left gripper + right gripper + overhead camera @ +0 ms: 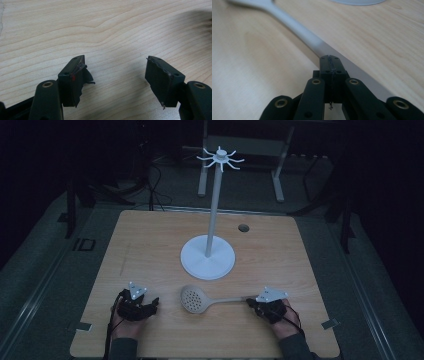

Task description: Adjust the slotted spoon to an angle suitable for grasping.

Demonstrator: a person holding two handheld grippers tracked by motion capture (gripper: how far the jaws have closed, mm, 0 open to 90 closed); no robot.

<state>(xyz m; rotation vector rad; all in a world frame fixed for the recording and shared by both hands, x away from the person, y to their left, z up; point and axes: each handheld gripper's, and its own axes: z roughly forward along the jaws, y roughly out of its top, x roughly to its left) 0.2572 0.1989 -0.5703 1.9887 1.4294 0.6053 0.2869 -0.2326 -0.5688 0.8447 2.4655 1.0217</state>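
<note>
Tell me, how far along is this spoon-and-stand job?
Barely begun, apparently. The slotted spoon lies flat on the table. The right gripper sits shut at its handle end; a grip isn't certain. The left gripper rests open. Nothing hangs on the stand, if that's the aim.

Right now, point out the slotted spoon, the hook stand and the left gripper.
slotted spoon (192,299): high view, on its perforated bowl.
hook stand (207,257): high view, on its round white base.
left gripper (115,75): left gripper view, midway between its open fingers.

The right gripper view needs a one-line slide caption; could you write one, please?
Right gripper, jaws together, poised over the white skimmer's handle lying on the wooden table.
</note>
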